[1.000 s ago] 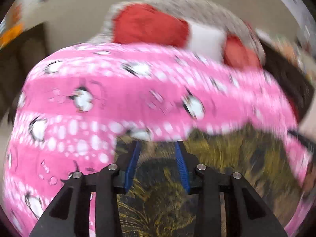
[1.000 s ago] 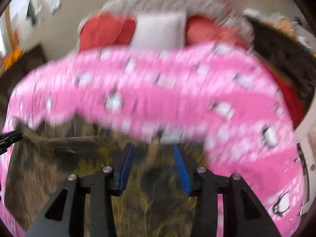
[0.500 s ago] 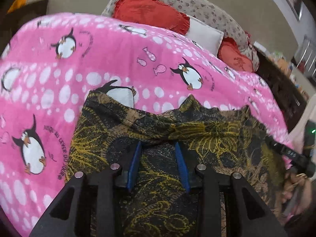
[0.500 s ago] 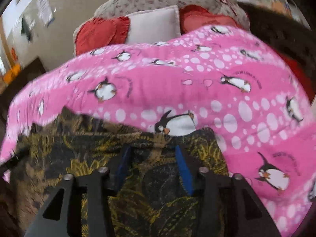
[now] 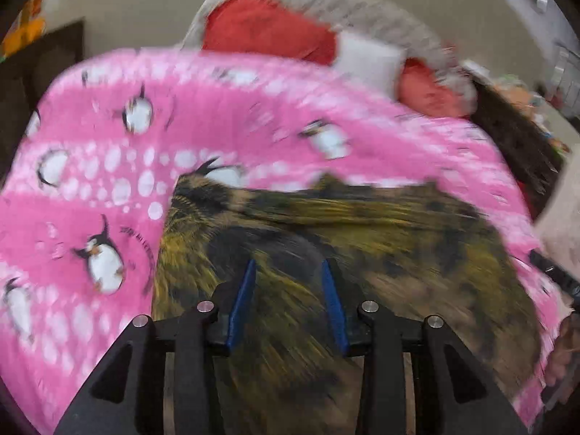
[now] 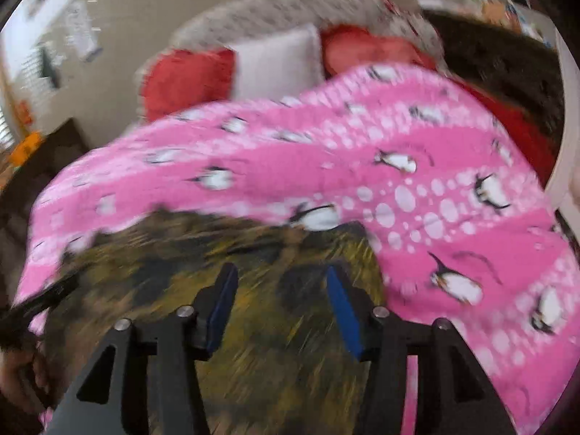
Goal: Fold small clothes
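Note:
A dark garment with a yellow leaf print (image 5: 362,239) lies spread on a pink penguin blanket (image 5: 108,166). My left gripper (image 5: 289,262) hovers over the garment's near part. Its blue pads stand apart and nothing is pinched between them. In the right wrist view the same garment (image 6: 181,253) fills the lower left. My right gripper (image 6: 282,268) is above it, near its right edge. Its jaws are opening, with only the cloth surface below them showing in the gap. Both views are motion-blurred.
Red pillows (image 5: 268,29) and a white pillow (image 5: 366,61) lean against a speckled headboard behind the blanket (image 6: 435,166). Dark furniture (image 6: 500,61) stands to the right of the bed. A hand (image 6: 18,373) with the other gripper shows at the left edge.
The garment's far edge, near the fingertips a second ago, now lies well beyond them in both views. The right jaws have widened slightly. Both views have blurred since half a second ago.

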Action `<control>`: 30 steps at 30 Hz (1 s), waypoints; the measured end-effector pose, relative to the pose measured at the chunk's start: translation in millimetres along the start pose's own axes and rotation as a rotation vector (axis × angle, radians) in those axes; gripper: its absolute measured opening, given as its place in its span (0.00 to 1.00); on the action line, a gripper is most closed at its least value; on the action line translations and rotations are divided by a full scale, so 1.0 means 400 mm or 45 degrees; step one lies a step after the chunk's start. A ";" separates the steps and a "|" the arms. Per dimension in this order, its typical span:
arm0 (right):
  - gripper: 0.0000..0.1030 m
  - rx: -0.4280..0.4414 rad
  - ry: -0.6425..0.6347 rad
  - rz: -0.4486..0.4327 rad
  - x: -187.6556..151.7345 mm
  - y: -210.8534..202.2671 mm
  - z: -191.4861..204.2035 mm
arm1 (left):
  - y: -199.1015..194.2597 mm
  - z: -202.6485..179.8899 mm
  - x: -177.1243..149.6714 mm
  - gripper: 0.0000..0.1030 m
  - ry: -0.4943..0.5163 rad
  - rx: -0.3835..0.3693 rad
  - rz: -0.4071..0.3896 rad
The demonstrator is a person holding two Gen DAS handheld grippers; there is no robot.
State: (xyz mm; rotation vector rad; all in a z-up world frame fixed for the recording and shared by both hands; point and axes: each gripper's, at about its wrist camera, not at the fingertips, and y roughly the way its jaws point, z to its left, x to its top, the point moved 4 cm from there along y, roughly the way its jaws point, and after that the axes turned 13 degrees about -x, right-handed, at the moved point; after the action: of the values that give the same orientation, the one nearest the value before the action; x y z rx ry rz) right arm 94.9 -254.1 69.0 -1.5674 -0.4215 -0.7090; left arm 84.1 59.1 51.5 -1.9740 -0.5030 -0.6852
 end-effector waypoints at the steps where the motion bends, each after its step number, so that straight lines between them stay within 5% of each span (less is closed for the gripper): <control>1: 0.58 0.003 -0.019 -0.004 -0.023 -0.035 0.009 | -0.036 -0.037 -0.022 0.17 0.043 -0.037 -0.026; 4: 0.58 0.035 -0.094 0.046 -0.135 -0.109 0.051 | -0.090 -0.122 -0.122 0.24 0.126 -0.124 0.004; 8: 0.67 -0.078 -0.161 0.123 -0.263 -0.076 0.065 | -0.041 -0.130 -0.283 0.24 0.181 -0.095 0.127; 10: 0.75 -0.088 -0.196 0.002 -0.308 -0.083 0.073 | -0.050 -0.146 -0.305 0.25 0.281 -0.081 0.042; 12: 0.81 -0.093 -0.235 0.011 -0.307 -0.085 0.089 | -0.045 -0.151 -0.300 0.26 0.277 -0.075 0.051; 30: 0.91 -0.265 -0.304 -0.013 -0.320 -0.067 0.126 | -0.061 -0.121 -0.299 0.26 0.186 -0.210 -0.004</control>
State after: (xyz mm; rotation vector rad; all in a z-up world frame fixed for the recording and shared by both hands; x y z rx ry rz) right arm -7.3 -183.2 4.7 -1.8573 -0.5457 -0.5896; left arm -33.5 19.5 8.7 -2.0572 -0.3709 -0.8892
